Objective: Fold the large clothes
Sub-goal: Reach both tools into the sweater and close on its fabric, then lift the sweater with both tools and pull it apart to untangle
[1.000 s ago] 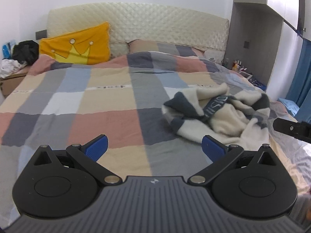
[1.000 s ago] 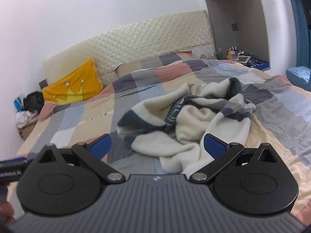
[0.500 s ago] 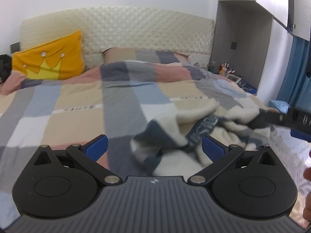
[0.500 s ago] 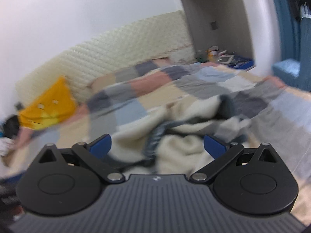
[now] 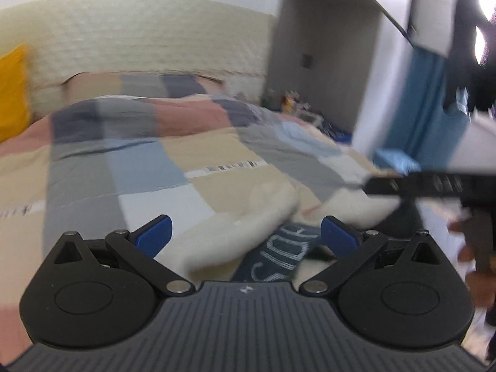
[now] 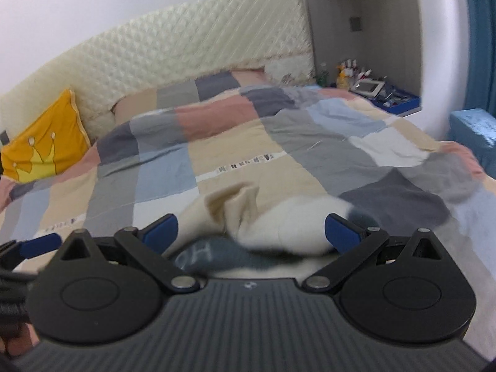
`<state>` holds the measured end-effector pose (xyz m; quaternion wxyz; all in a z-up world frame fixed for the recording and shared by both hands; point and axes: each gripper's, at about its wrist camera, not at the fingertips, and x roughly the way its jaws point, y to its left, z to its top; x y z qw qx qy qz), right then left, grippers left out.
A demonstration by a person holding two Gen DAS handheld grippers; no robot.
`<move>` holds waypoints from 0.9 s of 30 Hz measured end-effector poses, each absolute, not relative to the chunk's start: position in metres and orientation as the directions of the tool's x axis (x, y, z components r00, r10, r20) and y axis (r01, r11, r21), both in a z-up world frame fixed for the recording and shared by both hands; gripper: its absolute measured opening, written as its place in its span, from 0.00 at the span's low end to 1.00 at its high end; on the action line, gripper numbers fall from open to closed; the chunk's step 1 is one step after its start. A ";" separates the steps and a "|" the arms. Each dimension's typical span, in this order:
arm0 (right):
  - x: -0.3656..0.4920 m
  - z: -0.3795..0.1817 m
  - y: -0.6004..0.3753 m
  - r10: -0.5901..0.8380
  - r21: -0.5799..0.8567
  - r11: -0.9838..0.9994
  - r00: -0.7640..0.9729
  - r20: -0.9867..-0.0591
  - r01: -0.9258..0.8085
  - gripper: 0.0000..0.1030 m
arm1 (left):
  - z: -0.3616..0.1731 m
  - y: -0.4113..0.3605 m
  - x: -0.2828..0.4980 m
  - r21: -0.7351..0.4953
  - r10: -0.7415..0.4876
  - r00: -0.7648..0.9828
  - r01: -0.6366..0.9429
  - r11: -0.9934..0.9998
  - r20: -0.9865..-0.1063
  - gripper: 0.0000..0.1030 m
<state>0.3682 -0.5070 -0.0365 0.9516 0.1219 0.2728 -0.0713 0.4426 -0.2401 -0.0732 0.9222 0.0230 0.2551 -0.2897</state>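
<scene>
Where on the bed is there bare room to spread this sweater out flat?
The wide stretch of checked quilt between the sweater and the headboard is bare, bordered on the left by the yellow pillow. It is crowded near both open grippers, where the sweater lies bunched, and on the cluttered bedside shelf.

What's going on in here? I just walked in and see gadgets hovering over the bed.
A person holds a hand-held gripper in each hand over a crumpled cream and navy sweater lying on the patchwork bedspread. The left hand-held gripper and the right hand-held gripper are both open, close above the garment with nothing clamped. No folding is visible yet; the sweater lies bunched, with its lettered navy band showing. The yellow crown pillow sits by the headboard.
</scene>
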 end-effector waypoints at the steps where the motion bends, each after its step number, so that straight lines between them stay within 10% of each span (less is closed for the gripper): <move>1: 0.379 -0.041 -0.510 -0.062 0.191 0.961 0.833 -0.550 0.198 1.00 | -0.081 -0.248 0.451 -0.079 -0.531 0.693 0.570 0.818 -0.488 1.00; 15: 0.425 -0.107 -0.543 -0.128 0.070 0.969 0.728 -0.674 0.235 0.97 | -0.163 -0.271 0.524 0.000 -0.450 0.647 0.571 0.821 -0.615 0.49; 19: 0.419 -0.104 -0.528 -0.143 -0.012 0.983 0.727 -0.671 0.183 0.70 | -0.154 -0.265 0.527 -0.023 -0.427 0.664 0.526 0.850 -0.614 0.17; 23: 0.419 -0.096 -0.520 -0.087 -0.021 0.995 0.711 -0.697 0.102 0.31 | -0.132 -0.250 0.524 -0.064 -0.414 0.682 0.476 0.877 -0.603 0.13; 27: 0.412 -0.088 -0.511 -0.057 -0.036 0.998 0.691 -0.721 0.044 0.19 | -0.103 -0.230 0.518 -0.085 -0.389 0.719 0.421 0.903 -0.575 0.12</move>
